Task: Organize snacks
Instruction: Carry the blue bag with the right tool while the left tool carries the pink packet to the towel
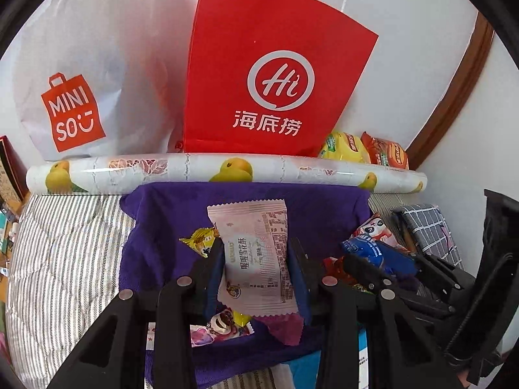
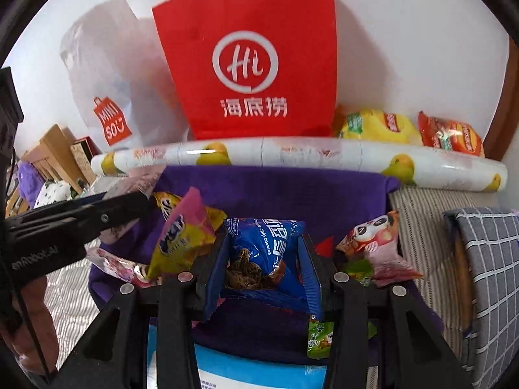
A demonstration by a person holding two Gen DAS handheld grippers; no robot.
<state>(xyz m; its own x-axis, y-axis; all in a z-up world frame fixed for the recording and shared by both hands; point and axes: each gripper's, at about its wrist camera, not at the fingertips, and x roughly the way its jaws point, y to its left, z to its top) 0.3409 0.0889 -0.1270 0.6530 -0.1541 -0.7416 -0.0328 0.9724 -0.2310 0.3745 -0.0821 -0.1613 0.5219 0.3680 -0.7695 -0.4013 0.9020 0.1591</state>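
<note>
While both hands hold their tools over the purple cloth (image 1: 162, 227):
Left gripper (image 1: 256, 256): clamped on a pale pink snack packet (image 1: 253, 259), raised above the cloth.
Right gripper (image 2: 262, 259): pinching a blue cookie packet (image 2: 259, 243) between its blue pads.
Loose snacks: a yellow packet (image 2: 178, 246) and a panda packet (image 2: 376, 243) on the cloth beside the blue one.
Behind: a fruit-print roll (image 1: 227, 171), then a red paper bag (image 1: 275, 81) and a white bag (image 1: 81, 81) against the wall.
</note>
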